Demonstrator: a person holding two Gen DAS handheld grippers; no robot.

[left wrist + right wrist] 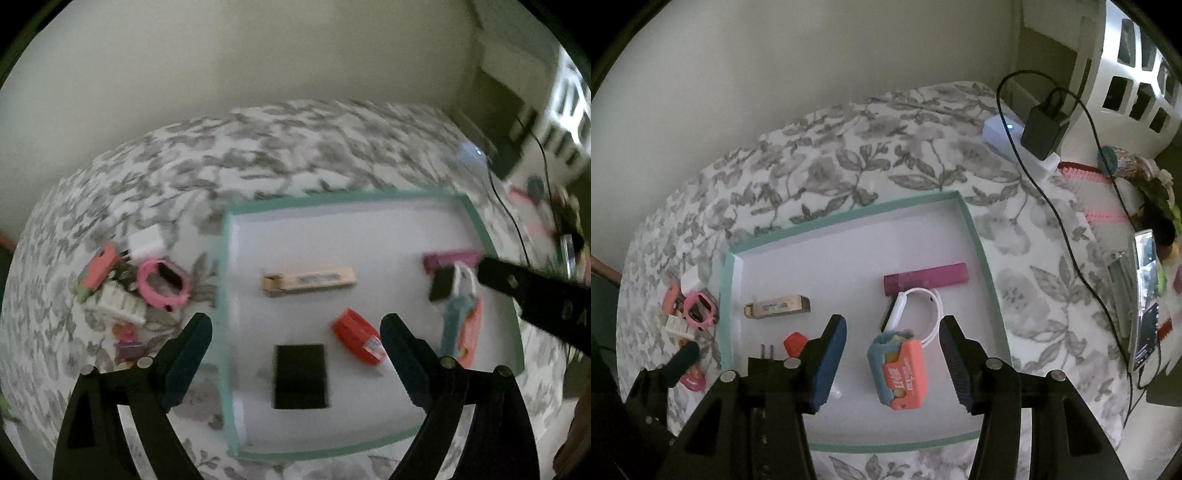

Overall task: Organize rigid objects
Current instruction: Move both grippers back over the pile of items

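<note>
Both tools hang empty with jaws spread: the left tool (295, 354) wide, the right tool (892, 354) narrower. Partway done: the teal tray (846, 218) holds a purple bar (925, 282), coral case (901, 373) and more; the pink watch (162, 290) cluster waits at frame left.

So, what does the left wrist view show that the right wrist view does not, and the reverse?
Only the left wrist view: the whole black rectangular block in the tray, and the right tongs' dark arm crossing the tray's right edge.

Only the right wrist view: the black charger plug on its white power strip, and the coral and blue case seen clearly, lying between the open right tongs untouched.

Both: the teal-rimmed white tray, the beige flat stick, the magenta bar and the pink round watch outside the tray.
</note>
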